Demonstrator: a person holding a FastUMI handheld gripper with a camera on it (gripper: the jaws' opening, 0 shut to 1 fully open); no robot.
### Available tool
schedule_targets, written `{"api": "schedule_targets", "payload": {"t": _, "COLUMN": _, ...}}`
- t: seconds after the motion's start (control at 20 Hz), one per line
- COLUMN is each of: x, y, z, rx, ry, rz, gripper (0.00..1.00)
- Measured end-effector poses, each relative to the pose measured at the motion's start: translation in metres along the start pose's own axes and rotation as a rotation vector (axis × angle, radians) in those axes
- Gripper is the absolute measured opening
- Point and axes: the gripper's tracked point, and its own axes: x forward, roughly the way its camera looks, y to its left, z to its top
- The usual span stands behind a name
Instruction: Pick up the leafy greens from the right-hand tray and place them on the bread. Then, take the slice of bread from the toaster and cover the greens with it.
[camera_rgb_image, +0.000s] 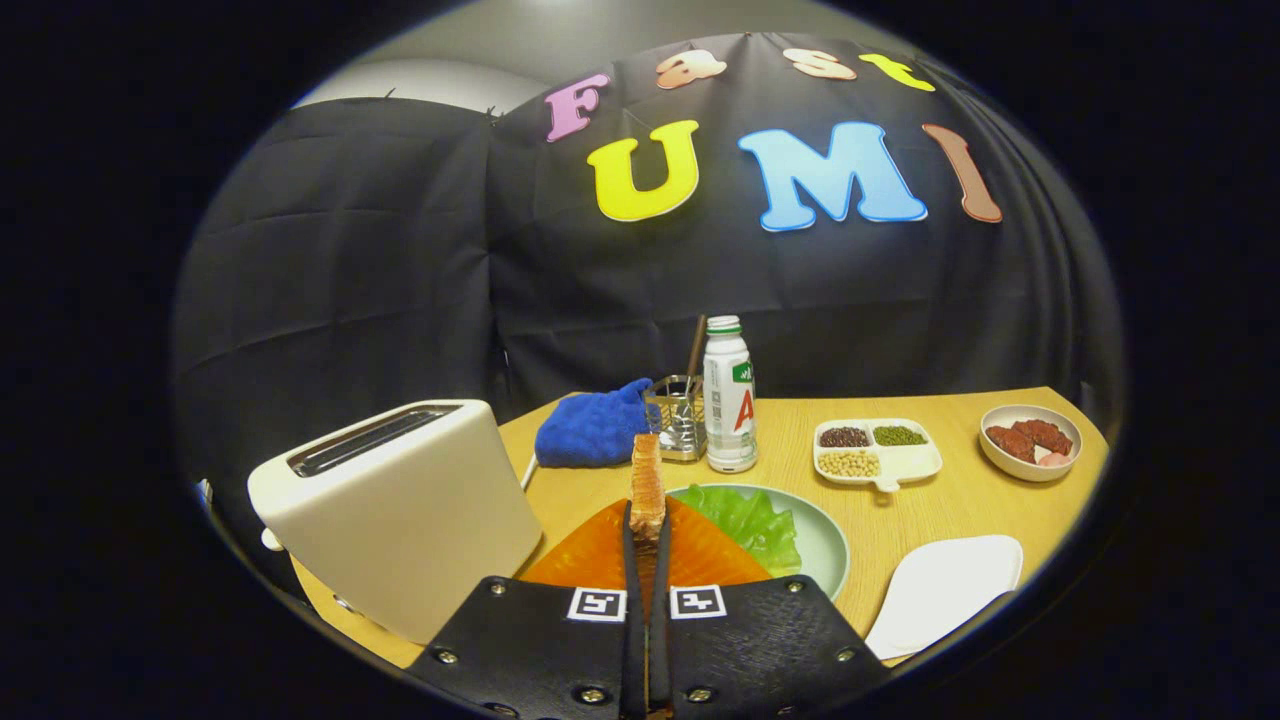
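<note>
Gripper (647, 525), nearest the lens: both fingers pressed together on a bread slice (647, 480), held edge-on and upright above the plate. Wooden table (930, 510) carries everything listed below. Toaster (400, 510): pale, left of the fingers, slots facing up. Round green plate (825, 550): just ahead of the fingers, bearing the leafy greens (745, 520). White tray (945, 590): right of the plate, near the table edge. Blue cloth (590, 430): beyond the plate, beside a metal utensil holder (678, 420). Bottle (729, 400): upright, touching or just beside the holder. Divided dish (878, 452) of beans: further right. Small bowl (1030, 442): holds reddish pieces, farthest right.
</note>
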Motion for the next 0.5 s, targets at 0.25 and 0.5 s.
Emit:
{"api": "schedule_targets", "payload": {"t": 0.25, "x": 0.004, "y": -0.041, "z": -0.009, "rx": -0.050, "ry": 0.032, "rz": -0.144, "gripper": 0.09}}
{"api": "schedule_targets", "payload": {"t": 0.5, "x": 0.005, "y": -0.062, "z": -0.002, "rx": -0.141, "ry": 0.017, "rz": -0.254, "gripper": 0.42}}
